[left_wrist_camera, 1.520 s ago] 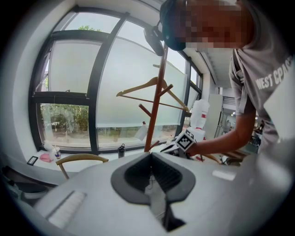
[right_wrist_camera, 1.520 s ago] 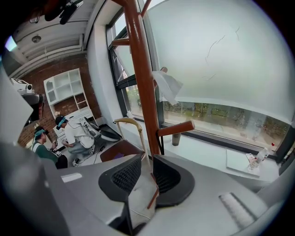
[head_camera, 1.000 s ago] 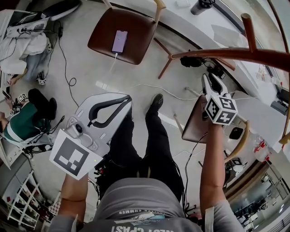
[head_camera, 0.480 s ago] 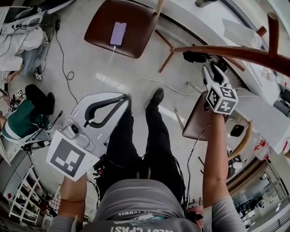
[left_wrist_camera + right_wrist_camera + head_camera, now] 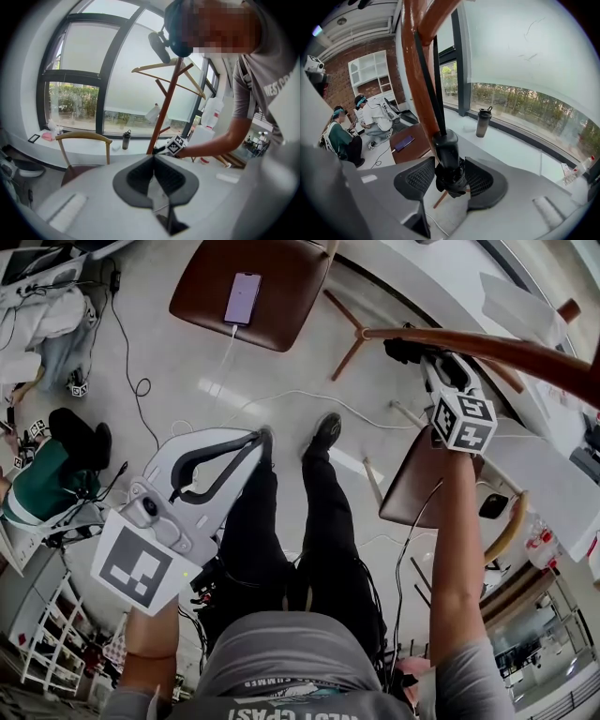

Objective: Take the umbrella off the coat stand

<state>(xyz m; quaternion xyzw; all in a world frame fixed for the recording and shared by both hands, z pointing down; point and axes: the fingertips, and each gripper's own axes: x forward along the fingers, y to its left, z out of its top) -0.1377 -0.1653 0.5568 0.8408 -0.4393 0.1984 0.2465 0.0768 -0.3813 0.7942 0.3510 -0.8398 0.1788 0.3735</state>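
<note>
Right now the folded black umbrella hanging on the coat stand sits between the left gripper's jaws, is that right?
Not quite: it is the right gripper, not the left gripper. The right gripper view shows the folded black umbrella hanging on the coat stand, between that gripper's jaws, which have just been opening.

The person wears a grey short-sleeved T-shirt (image 5: 281, 652) with white block lettering across the chest and a small teal-and-white emblem (image 5: 292, 689) next to the lettering; a dark strap (image 5: 244, 70) runs over one shoulder. Below are black trousers (image 5: 281, 531) and a black shoe (image 5: 325, 435), with a tangle of black cables (image 5: 208, 585) at the hip. On the head sits dark headgear (image 5: 180, 35) with a black paddle-shaped piece (image 5: 158, 47) jutting from it.
</note>
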